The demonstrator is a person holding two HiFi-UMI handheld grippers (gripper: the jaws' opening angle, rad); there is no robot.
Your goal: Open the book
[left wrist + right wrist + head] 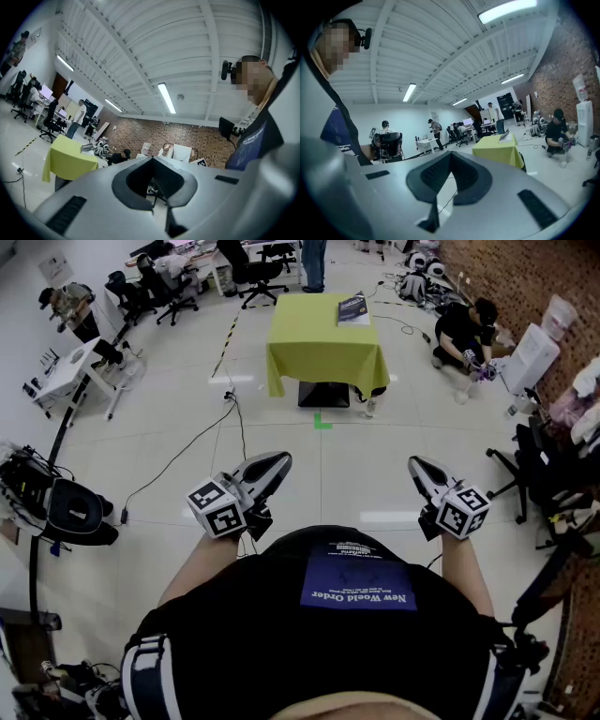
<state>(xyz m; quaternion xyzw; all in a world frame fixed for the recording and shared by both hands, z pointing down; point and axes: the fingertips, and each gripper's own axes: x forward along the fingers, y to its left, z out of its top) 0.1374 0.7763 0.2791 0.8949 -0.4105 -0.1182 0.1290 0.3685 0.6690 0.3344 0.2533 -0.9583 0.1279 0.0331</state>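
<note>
The left gripper (279, 461) and right gripper (415, 464) are both closed and empty, far from the book (353, 307) on the yellow-green tabletop (314, 338).

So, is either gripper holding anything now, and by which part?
Nothing is held. The left gripper and the right gripper are both shut and empty; the book lies far off on the green table.

A book (353, 307) is seen lying at the one o'clock corner of a yellow-draped table (319, 357), far off at twelve o'clock. The left gripper (279, 461) and right gripper (416, 466) are held near the body at eleven and one o'clock.
</note>
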